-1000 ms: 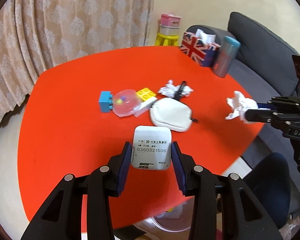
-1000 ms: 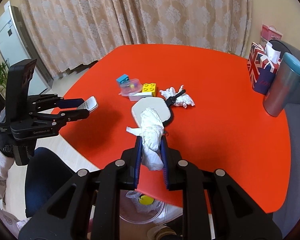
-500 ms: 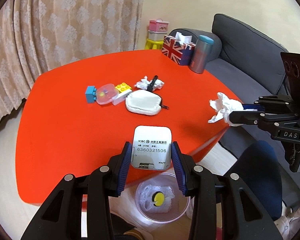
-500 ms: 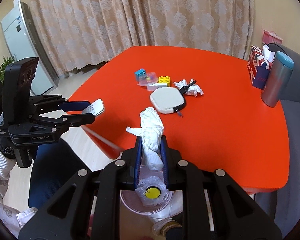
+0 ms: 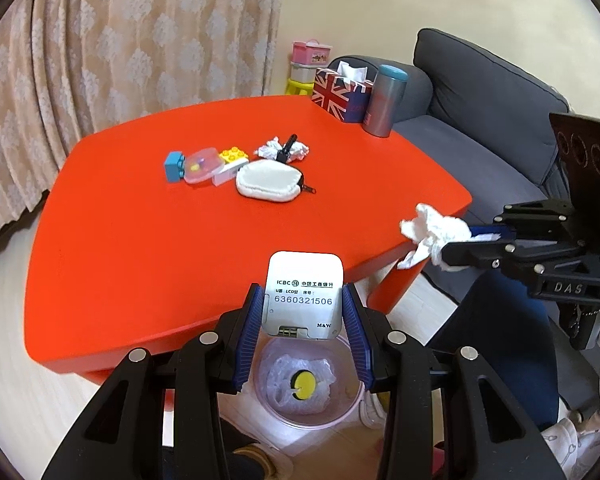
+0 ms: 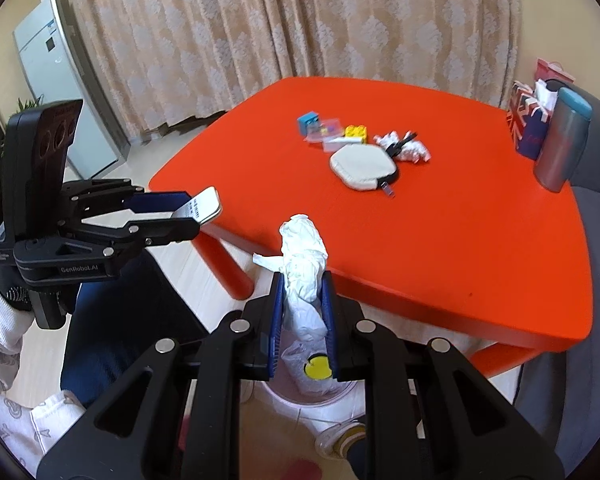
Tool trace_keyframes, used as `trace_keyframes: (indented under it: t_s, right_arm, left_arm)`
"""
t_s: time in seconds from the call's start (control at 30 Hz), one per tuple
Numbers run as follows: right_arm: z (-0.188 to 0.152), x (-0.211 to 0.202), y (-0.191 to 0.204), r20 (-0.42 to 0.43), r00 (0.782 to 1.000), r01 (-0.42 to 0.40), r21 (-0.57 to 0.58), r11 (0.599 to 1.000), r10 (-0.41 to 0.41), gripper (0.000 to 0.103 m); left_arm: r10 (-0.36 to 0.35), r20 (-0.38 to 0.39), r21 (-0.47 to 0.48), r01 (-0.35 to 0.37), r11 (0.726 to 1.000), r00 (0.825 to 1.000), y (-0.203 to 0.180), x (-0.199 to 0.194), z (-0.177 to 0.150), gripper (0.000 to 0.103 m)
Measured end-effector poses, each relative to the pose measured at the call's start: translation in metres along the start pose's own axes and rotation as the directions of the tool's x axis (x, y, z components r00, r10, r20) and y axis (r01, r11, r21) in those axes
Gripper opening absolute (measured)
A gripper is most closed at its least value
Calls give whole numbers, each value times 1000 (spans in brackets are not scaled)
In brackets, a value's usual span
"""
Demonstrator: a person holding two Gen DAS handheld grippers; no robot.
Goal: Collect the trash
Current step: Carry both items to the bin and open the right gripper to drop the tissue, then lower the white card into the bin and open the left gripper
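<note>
Left gripper (image 5: 303, 322) clamped on a small white rounded-rectangle bank token (image 5: 303, 295) printed with ICBC and a number, held off the near edge of the glossy red table (image 5: 140, 240) and directly above a translucent pink plastic bin (image 5: 300, 384) on the wooden floor (a clear liner and a yellow round object inside). Right gripper (image 6: 302, 312) pinched narrow on a crumpled white paper tissue (image 6: 302, 256), also beyond the table edge, over the same bin's rim. On the tabletop: another crumpled white tissue wad (image 5: 278, 148) under a black clip (image 5: 286, 147), beside a white fabric zip pouch (image 5: 269, 181), a yellow toy brick (image 5: 233, 155), a clear round plastic case (image 5: 201, 164) and a blue toy block (image 5: 173, 165). At the far corner, a Union Jack tissue box (image 5: 336, 94) touching a grey steel tumbler with teal lid (image 5: 385, 102).
</note>
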State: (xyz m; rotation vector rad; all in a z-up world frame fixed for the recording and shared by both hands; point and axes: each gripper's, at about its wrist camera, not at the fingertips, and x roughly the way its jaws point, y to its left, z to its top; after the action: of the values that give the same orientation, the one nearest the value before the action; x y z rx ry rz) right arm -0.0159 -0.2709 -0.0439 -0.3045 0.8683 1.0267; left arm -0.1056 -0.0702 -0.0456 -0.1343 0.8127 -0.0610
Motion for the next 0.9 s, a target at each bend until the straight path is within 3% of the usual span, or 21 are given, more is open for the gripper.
trace_keyframes:
  t_s: [0.47,0.53,0.57,0.6,0.63,0.7,0.77,0.9]
  right_arm:
    - [-17,50,10,-77,995,-66,7,998,66,18]
    - [-15,55,10,-76,995,-67,12,998,68,27]
    - [-14,57,9,-75,995,-64,14,998,65,36]
    - [-14,57,8,-72,995,-63,18,998,64,59]
    - [-13,58,6,-64,996,-60,26,998,62,72]
    - [-12,58,4,-56,996,-62,40,997,65,76]
    - [-11,57,2,-51,997,-47,47,998,50,87]
    - [-11,51,-3,-38,998,-39,60,997,41,93]
  left_arm:
    - [-11,-7,-31,10,999,1000,10,4,-16,40]
    - [-12,-10,-34,11,999,1000,12,6,-16,40]
    - [-11,-12,-35,10,999,1000,14,7,-15,40]
    - [-11,-13,-35,10,999,1000,14,7,-16,40]
    - [-11,-15,-36,10,999,1000,14,8,-15,40]
    - [-13,-17,-36,13,999,1000,14,9,-15,40]
    - [-16,-20,-34,15,999,1000,14,11,-16,40]
    - [-24,-29,-28,23,999,999,10,14,-16,40]
